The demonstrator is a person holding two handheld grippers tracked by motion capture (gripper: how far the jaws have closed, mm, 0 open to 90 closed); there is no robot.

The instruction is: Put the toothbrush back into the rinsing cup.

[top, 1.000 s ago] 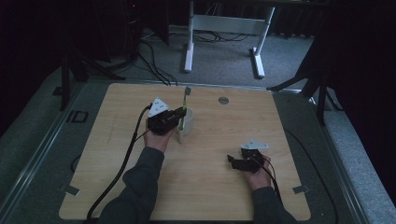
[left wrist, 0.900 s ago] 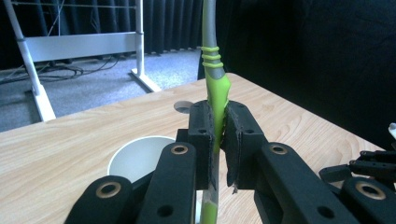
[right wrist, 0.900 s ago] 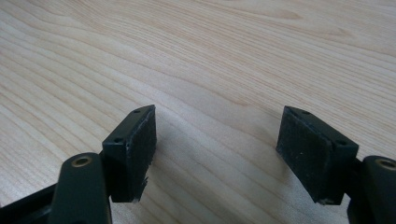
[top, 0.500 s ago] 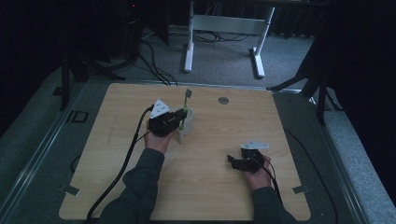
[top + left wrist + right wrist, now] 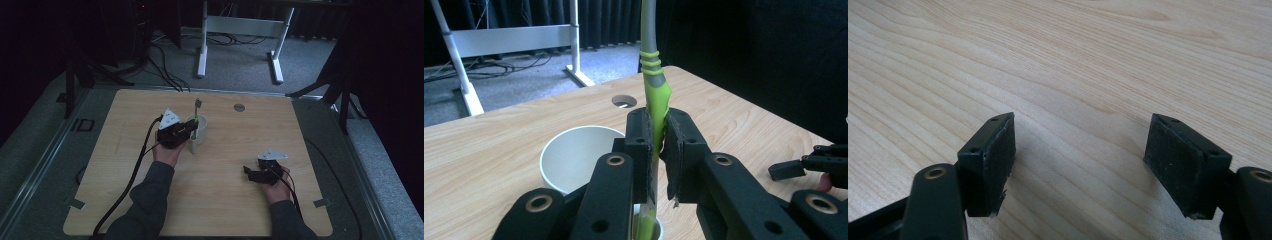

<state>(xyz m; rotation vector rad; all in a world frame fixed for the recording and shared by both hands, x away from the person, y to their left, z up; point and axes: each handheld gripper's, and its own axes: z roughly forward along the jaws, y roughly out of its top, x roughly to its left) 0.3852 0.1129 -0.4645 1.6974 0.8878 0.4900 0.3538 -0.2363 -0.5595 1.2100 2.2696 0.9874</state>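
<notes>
The left gripper [image 5: 656,145] pinched a green-handled tool [image 5: 652,75] upright between its pads, just beside the white cup [image 5: 574,155] — probably to lower it in. The right gripper [image 5: 1080,165] rested spread wide and empty over the table [image 5: 1098,60].

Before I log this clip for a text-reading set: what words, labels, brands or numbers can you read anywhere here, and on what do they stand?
None: no readable text in any view.
The white cup is plain.
The green and grey utensil handle, clamped in the left tool, bears raised rings but no lettering.
The grey plate on that tool shows faint dots, too small to read.
The wooden table under the open right tool is unmarked.
</notes>
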